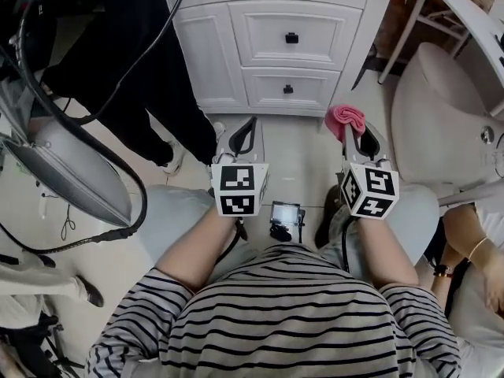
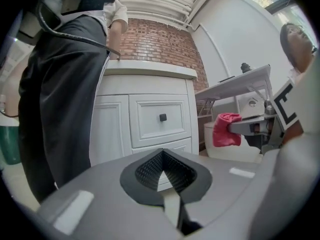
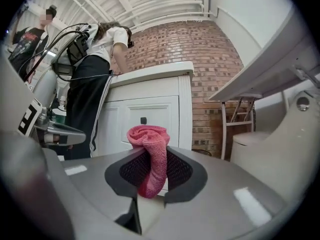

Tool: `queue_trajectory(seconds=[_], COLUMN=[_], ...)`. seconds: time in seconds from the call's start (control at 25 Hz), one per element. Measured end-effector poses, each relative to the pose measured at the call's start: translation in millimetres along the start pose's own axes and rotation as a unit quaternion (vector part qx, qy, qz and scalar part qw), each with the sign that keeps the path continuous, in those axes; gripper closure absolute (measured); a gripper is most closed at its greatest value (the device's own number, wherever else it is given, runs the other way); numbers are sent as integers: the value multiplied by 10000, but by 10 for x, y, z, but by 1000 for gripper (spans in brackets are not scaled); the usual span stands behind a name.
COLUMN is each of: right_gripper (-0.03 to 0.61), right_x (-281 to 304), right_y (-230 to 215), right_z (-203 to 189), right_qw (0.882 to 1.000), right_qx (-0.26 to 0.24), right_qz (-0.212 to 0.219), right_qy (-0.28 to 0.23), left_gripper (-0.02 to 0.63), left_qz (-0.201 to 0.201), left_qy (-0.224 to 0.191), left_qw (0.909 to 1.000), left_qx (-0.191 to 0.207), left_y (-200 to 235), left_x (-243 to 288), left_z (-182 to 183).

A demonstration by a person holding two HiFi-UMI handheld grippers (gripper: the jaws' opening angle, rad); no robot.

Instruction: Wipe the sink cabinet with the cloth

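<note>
your right gripper (image 1: 352,135) is clenching the pink cloth (image 1: 345,120). in the right gripper view the cloth (image 3: 149,144) is sitting bunched between the two jaws, and its folded top is rising above them. your left gripper (image 1: 246,135) is carrying nothing; in the left gripper view its jaws (image 2: 162,173) are pressing together with no gap.

you are holding both grippers side by side above the pale floor (image 1: 299,164), and they are pointing toward the white sink cabinet (image 1: 331,22). neither gripper is touching the cabinet, and the cloth is hanging in the air near the lower drawer (image 1: 290,89), apart from it. each of the two drawers is showing a dark square knob (image 1: 291,38).

another person in black clothes (image 1: 126,61) is standing just left of the drawers and is reaching an arm to the counter (image 2: 150,70). a white bathroom fixture (image 1: 441,109) is standing at your right.
</note>
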State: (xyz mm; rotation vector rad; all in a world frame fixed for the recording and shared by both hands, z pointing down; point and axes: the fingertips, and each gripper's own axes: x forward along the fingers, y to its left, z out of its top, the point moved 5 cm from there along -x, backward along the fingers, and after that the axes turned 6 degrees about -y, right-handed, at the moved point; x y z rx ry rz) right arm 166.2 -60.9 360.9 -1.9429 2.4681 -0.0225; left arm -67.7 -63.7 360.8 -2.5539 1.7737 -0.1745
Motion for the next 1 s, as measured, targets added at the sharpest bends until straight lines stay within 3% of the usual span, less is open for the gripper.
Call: queue_trajectory(seconds=[0.16,1.0], right_gripper=[495,495], right_x=[-48,83], right_y=[11,237], right_z=[-169,-97], right_qw=[9999,9993], right_qx=[30,-81], right_qz=[-78,316], right_qy=[64,-163], left_gripper=[618,618], left_qz=[-59,-35], left_qy=[71,-163], left_qw=[9999,9996], left_qx=[-71,-217], left_y=[-38,-14], left_x=[-109,-120], left_z=[-112,-13])
